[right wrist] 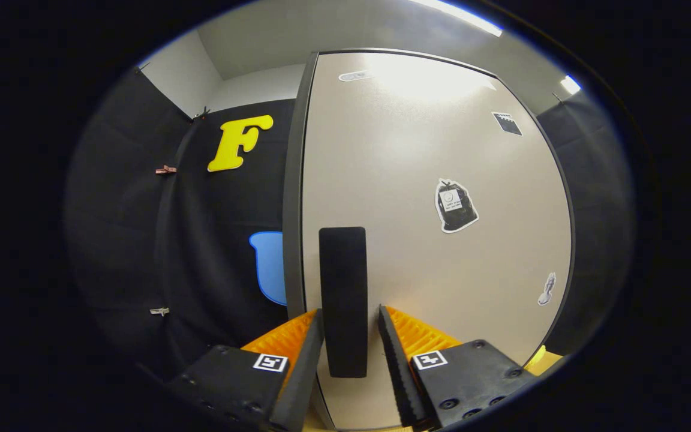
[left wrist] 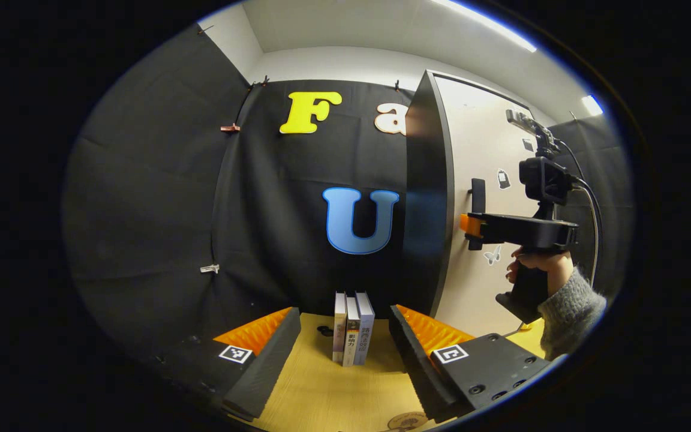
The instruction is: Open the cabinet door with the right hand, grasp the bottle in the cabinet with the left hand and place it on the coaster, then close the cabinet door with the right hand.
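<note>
Landmark: cabinet door [right wrist: 435, 228], closed, pale panel with a dark edge.
Door handle [right wrist: 343, 300]: dark upright bar near the door's left edge.
Right gripper [right wrist: 350, 345]: jaws part open, one finger on each side of the handle; whether the fingers touch it cannot be told.
Left gripper [left wrist: 345, 336]: jaws spread wide, holding nothing, low and left of the door.
Books [left wrist: 352, 327]: three, upright on the table [left wrist: 321, 384], left of the door.
Bottle: not sighted.
Hand [left wrist: 537, 264]: grips the right gripper before the door.
</note>
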`<state>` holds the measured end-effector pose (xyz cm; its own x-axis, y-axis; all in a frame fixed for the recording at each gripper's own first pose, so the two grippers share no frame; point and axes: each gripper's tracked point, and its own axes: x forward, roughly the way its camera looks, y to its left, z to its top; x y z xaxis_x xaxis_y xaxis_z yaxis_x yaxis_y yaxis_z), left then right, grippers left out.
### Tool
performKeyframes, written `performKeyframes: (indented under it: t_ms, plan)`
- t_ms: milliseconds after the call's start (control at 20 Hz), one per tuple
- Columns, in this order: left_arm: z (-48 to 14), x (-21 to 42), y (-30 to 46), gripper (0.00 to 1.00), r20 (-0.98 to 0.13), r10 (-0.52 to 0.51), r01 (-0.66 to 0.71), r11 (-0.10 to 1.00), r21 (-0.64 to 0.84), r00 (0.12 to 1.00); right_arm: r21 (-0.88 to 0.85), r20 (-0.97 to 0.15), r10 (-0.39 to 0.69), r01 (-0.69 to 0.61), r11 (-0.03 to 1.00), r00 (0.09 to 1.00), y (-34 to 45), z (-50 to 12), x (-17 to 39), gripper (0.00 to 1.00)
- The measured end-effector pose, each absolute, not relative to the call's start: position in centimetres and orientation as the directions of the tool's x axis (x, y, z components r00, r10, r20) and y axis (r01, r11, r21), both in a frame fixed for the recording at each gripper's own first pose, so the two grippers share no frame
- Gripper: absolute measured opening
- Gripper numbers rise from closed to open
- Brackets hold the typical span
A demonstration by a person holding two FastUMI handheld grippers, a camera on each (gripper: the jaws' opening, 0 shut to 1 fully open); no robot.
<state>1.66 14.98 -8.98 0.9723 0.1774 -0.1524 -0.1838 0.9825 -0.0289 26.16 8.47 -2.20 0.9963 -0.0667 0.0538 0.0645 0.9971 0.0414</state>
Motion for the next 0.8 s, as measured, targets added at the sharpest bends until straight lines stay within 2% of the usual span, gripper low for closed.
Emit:
performKeyframes:
  t_ms: [50, 150, 250, 300, 350, 800]
  plan:
    - [-9.1, 1.6, 15.1, 0.94, -0.158, 0.182, -0.188, 0.982, -0.024, 0.971, 0.034, 0.058, -0.055, 0.054, 0.998, 0.997, 8.7, -1.6, 25.2, 0.55]
    - [-9.2, 1.3, 15.2, 0.94, -0.165, 0.190, -0.195, 0.980, -0.021, 0.968, 0.008, 0.069, -0.084, 0.084, 0.996, 0.994, 8.7, -2.1, 26.2, 0.35]
    - [-9.2, 0.9, 15.2, 0.94, -0.167, 0.197, -0.203, 0.979, -0.023, 0.966, 0.009, 0.066, -0.081, 0.081, 0.997, 0.994, 8.8, -2.2, 26.1, 0.23]
    - [-9.2, 0.5, 15.2, 0.94, -0.168, 0.201, -0.207, 0.978, -0.023, 0.965, 0.018, 0.054, -0.078, 0.077, 0.997, 0.995, 8.6, -2.0, 25.8, 0.23]
    - [-9.1, 0.2, 15.2, 0.94, -0.168, 0.204, -0.211, 0.977, -0.022, 0.964, 0.014, 0.047, -0.063, 0.062, 0.998, 0.997, 8.8, -2.2, 26.0, 0.13]
    - [-8.0, -1.5, 13.6, 0.94, -0.156, 0.182, -0.191, 0.981, -0.042, 0.971, 0.014, 0.015, 0.014, -0.014, 1.000, 1.000, 9.0, -2.1, 22.6, 0.13]
